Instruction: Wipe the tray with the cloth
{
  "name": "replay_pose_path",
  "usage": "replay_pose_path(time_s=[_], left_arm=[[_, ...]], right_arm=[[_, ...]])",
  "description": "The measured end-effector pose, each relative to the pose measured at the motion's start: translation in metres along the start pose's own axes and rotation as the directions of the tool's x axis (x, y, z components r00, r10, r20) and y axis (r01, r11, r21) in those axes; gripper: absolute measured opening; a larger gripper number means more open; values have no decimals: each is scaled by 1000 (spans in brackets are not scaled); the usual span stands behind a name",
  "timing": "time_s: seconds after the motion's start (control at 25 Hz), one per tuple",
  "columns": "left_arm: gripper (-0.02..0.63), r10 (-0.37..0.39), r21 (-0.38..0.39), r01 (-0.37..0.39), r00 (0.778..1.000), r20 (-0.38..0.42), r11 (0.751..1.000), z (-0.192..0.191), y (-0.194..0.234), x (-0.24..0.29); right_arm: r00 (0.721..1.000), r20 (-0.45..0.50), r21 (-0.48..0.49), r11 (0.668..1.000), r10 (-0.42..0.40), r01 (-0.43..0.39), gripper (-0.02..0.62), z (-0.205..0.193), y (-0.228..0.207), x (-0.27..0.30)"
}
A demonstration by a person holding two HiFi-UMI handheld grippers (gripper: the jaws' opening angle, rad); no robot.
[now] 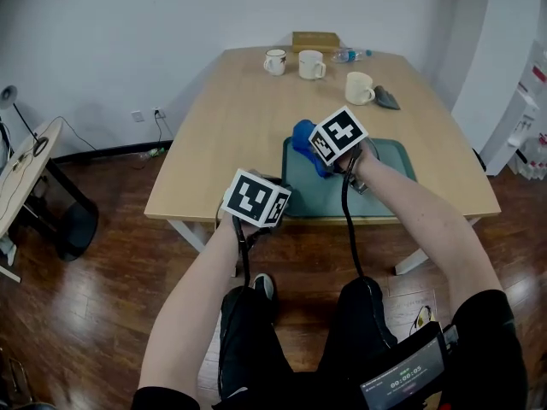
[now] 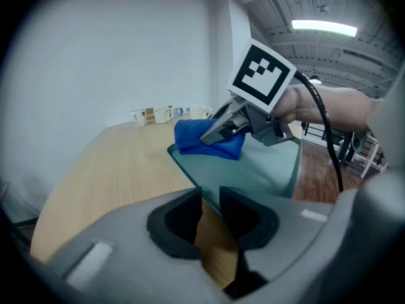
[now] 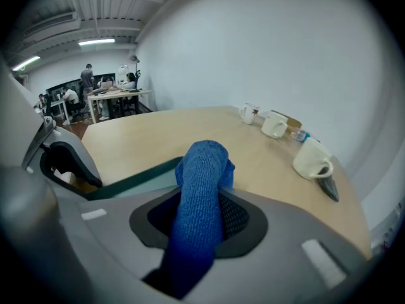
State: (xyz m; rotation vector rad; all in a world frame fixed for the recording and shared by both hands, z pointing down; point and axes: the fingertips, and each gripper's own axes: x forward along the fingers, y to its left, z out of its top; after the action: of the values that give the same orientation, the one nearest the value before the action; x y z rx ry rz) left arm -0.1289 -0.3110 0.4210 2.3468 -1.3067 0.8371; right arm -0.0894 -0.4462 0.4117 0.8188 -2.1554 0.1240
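right gripper (image 3: 201, 215): jaws clamped on a blue knitted cloth (image 3: 202, 170), whose free end bulges out past the pads. left gripper (image 2: 212, 217): jaws closed, a narrow gap between them, on the rim of a teal rectangular plastic tray (image 2: 253, 170) at its seven o'clock corner in the head view. the cloth lies on the tray's eleven o'clock corner, partly over the rim there. the tray sits flat at the six o'clock edge of a light wooden table (image 1: 239, 118). toward the table's twelve o'clock edge stand two white ceramic mugs (image 1: 311, 64) side by side, behind them a small cardboard box (image 1: 315, 40) and a clear plastic bottle (image 1: 350, 55) lying down. at one o'clock from the tray is a third white mug (image 1: 359, 87) with a dark grey flat object (image 1: 386, 98) just beside it.
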Motion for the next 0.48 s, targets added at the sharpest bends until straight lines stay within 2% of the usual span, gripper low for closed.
replay_pose_path(time_s=[0.16, 0.36, 0.48], left_arm=[[91, 2, 0, -2, 1000, -5, 1000, -1, 2, 1], [91, 9, 4, -9, 1000, -6, 1000, -1, 3, 0], [91, 5, -1, -5, 1000, -11, 1000, -2, 2, 1]], right_arm=[[994, -54, 88, 991, -92, 97, 121, -50, -69, -28], [967, -137, 183, 954, -216, 239, 121, -127, -151, -80], [975, -88, 297, 929, -206, 223, 121, -148, -168, -97]])
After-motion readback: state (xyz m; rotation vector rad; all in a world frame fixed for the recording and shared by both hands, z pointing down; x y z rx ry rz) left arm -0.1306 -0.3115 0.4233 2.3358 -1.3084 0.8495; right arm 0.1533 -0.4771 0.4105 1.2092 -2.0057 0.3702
